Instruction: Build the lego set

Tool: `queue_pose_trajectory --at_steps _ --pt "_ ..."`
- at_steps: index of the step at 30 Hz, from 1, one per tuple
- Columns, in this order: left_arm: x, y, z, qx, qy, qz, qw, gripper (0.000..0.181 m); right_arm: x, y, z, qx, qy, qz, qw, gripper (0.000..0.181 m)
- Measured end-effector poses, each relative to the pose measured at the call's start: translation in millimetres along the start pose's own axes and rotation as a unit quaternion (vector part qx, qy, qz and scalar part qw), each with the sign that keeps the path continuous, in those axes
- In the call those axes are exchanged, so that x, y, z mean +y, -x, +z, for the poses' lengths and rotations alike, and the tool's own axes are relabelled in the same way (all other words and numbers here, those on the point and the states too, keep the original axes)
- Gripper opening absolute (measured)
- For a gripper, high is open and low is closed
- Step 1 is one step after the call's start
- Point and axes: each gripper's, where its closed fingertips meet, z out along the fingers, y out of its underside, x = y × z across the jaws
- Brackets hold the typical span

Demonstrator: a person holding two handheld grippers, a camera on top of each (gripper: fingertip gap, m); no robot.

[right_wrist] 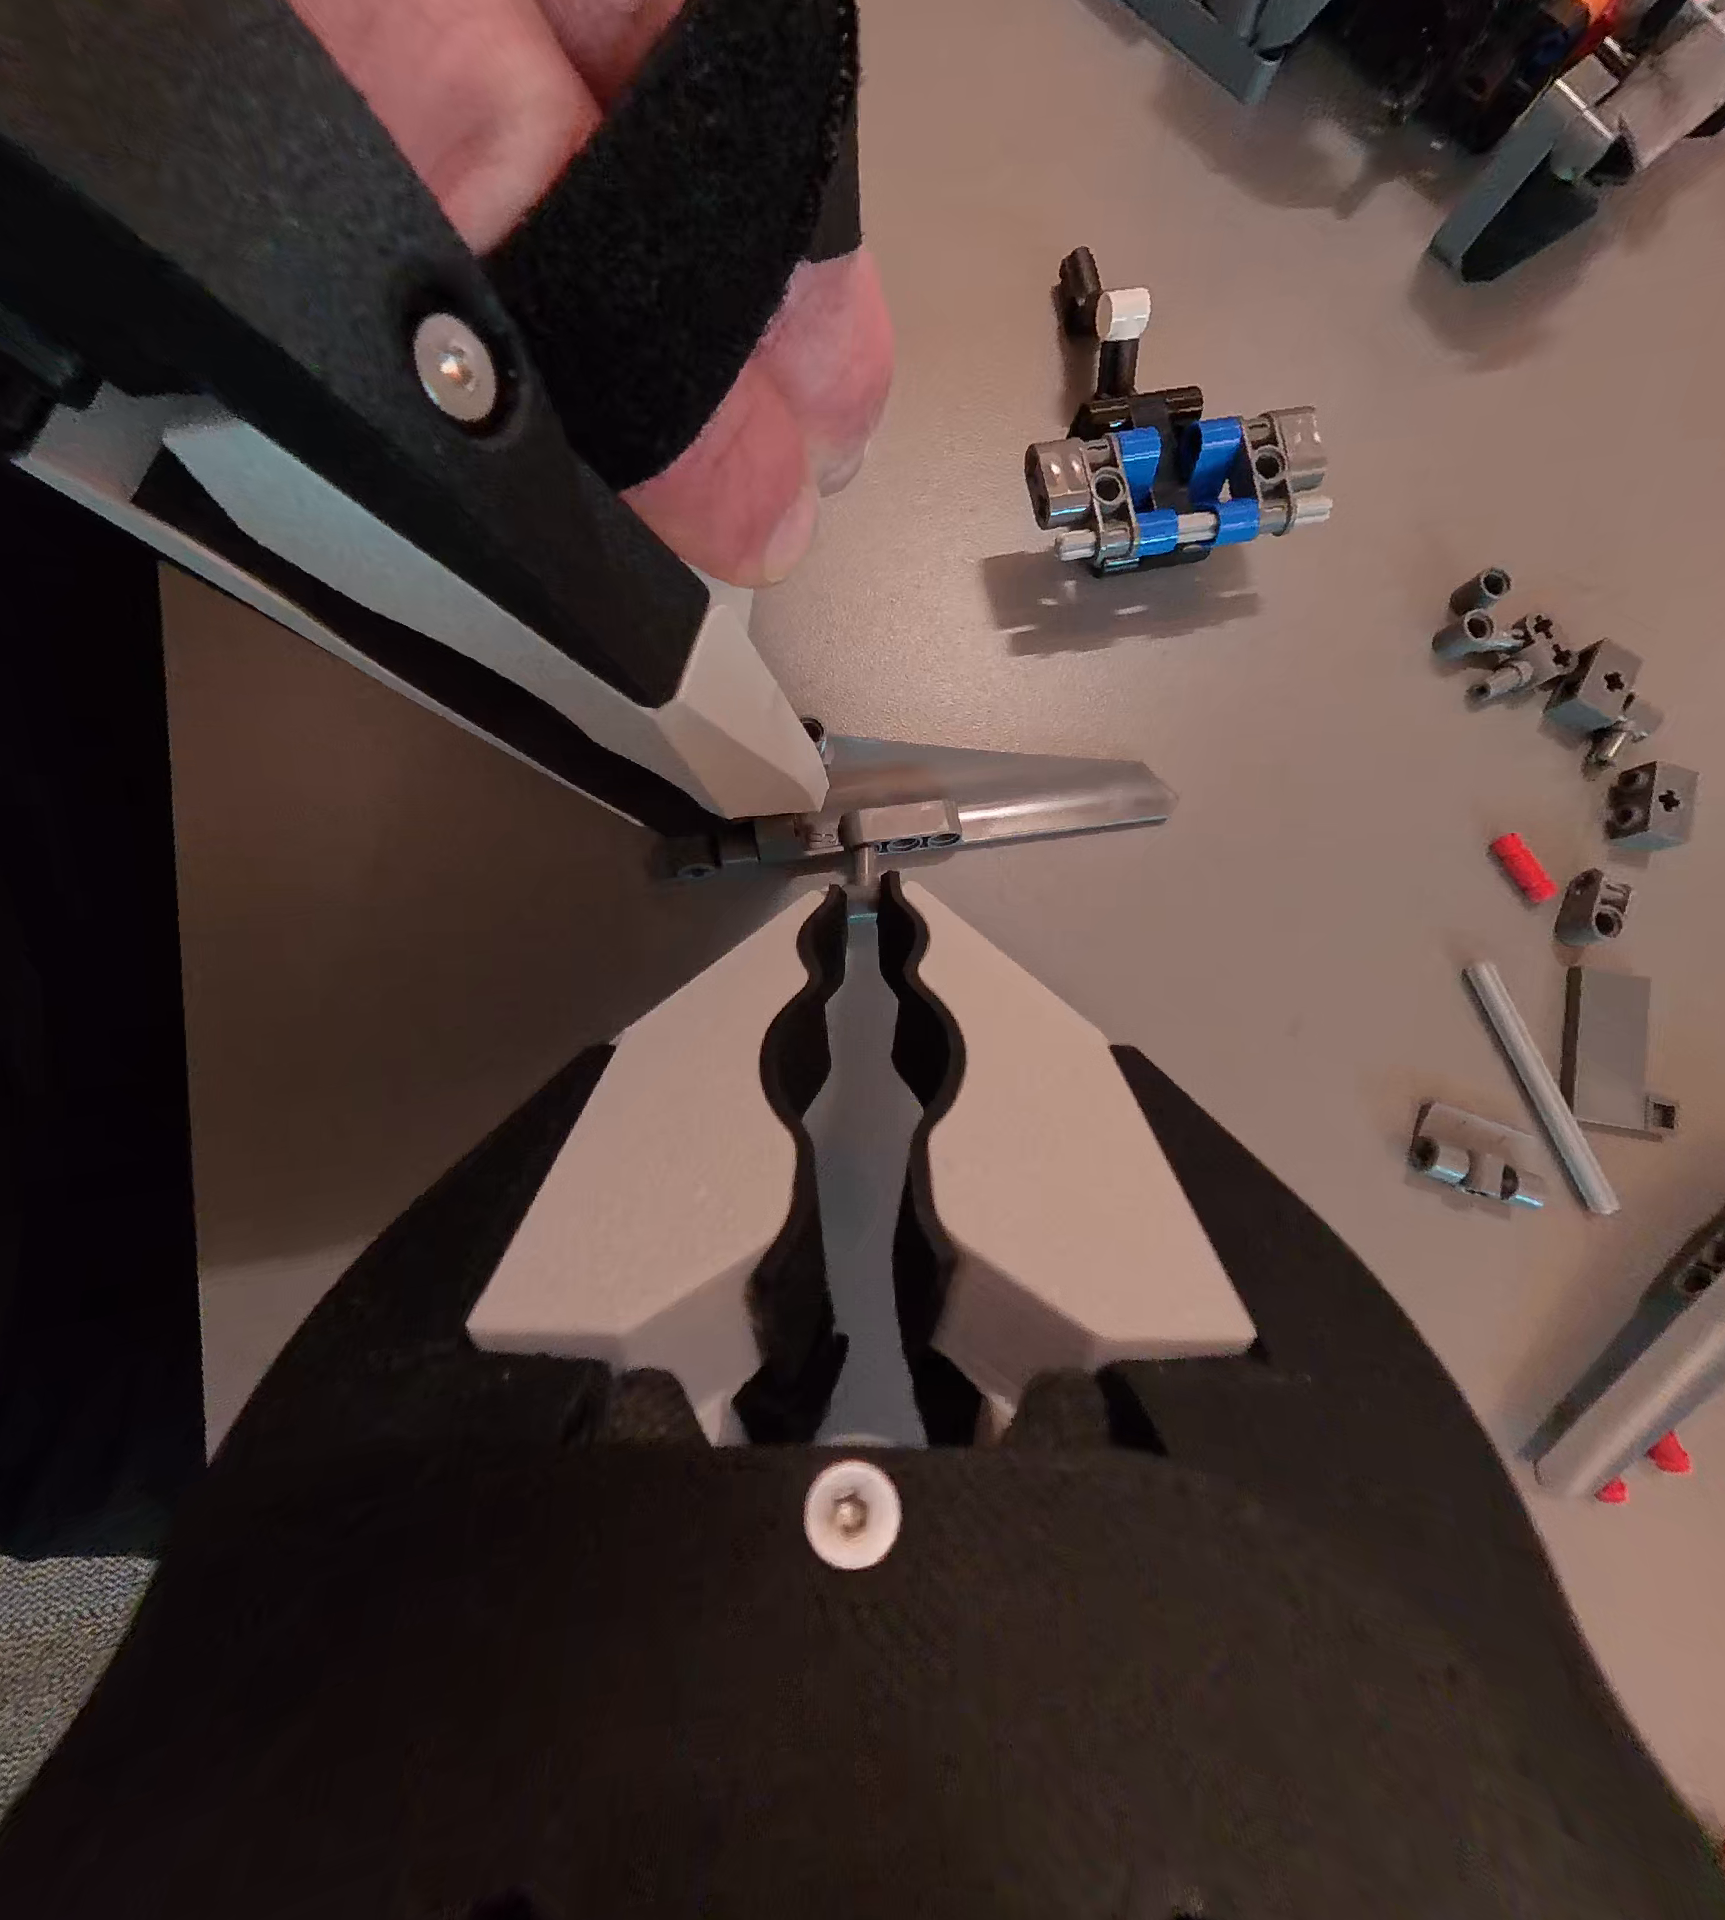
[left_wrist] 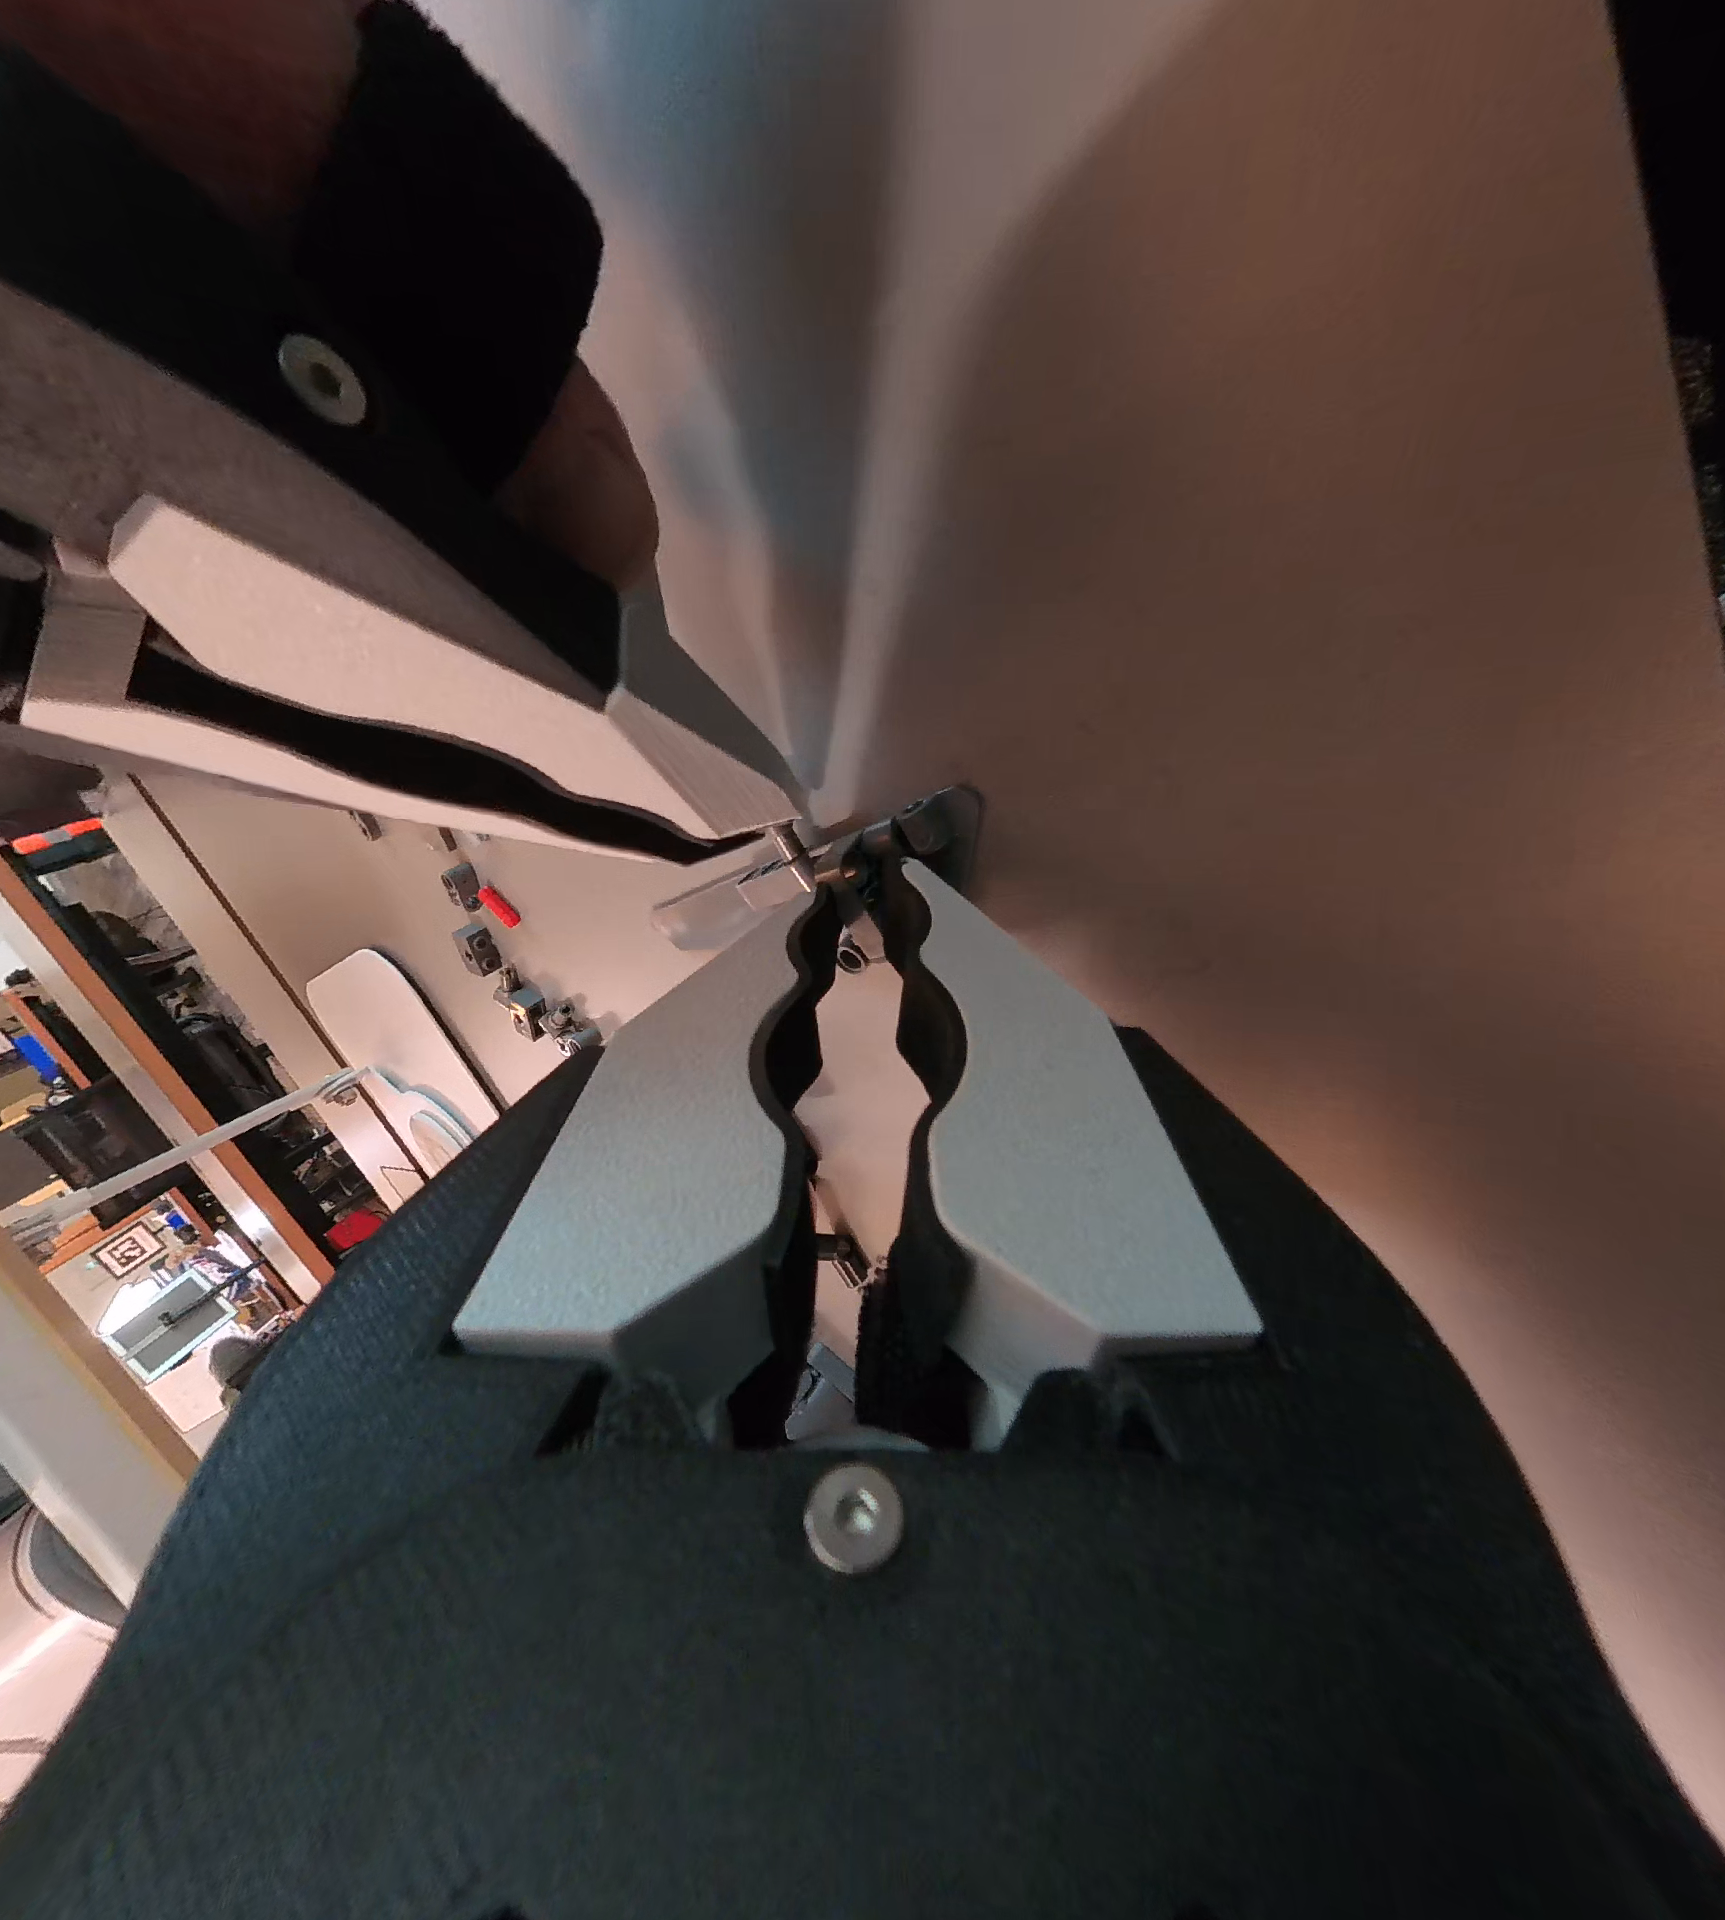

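Note:
A flat grey wing panel [right_wrist: 993, 790] with a short grey beam [right_wrist: 905, 821] along its edge is held just above the grey table [right_wrist: 1201, 987]. My left gripper [left_wrist: 868, 883] is shut on one end of this panel assembly [left_wrist: 879, 857]. It enters the right wrist view [right_wrist: 793, 805] from the upper left. My right gripper [right_wrist: 863, 896] is shut on a small grey pin [right_wrist: 863, 868] that stands against the beam. In the left wrist view the right gripper [left_wrist: 773, 826] comes in from the upper left with the pin [left_wrist: 793, 852] at its tip.
A blue and grey sub-assembly [right_wrist: 1175, 483] stands farther back. Loose grey connectors [right_wrist: 1585, 696], a red pin [right_wrist: 1521, 864], a grey axle [right_wrist: 1538, 1086] and a long grey panel [right_wrist: 1689, 1320] lie to the right. A larger model [right_wrist: 1564, 125] sits at the top right. The table edge [right_wrist: 174, 935] runs along the left. My two grippers' fingertips are within a few centimetres of each other.

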Motion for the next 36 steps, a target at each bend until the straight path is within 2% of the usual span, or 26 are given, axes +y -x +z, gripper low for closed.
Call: queue_pose_trajectory --at_steps 7,16,25,28,30,36 --pt "0.3 -0.1 0.2 -0.001 -0.001 -0.001 1.0 0.004 -3.2 0.3 -0.7 -0.005 -0.001 -0.024 1.0 0.002" --pt "0.3 0.2 0.7 -0.004 -0.002 0.002 1.0 0.005 -4.0 0.6 4.6 -0.031 -0.054 0.001 0.998 0.002" --pt "0.8 0.5 0.3 -0.006 -0.004 0.0 1.0 0.005 -3.8 0.3 4.5 -0.055 -0.067 0.026 0.996 0.003" --pt "1.0 0.9 0.5 -0.006 -0.004 0.0 1.0 0.005 -3.3 0.8 1.6 -0.047 -0.07 0.032 0.996 0.007" --pt "1.1 1.1 0.5 -0.009 -0.001 0.001 1.0 0.006 -3.1 -3.1 -4.1 -0.029 -0.081 0.032 0.996 0.017" --pt "0.6 1.7 0.5 -0.009 -0.001 0.002 1.0 0.006 0.3 1.5 -4.3 -0.008 -0.063 -0.007 0.998 0.013"
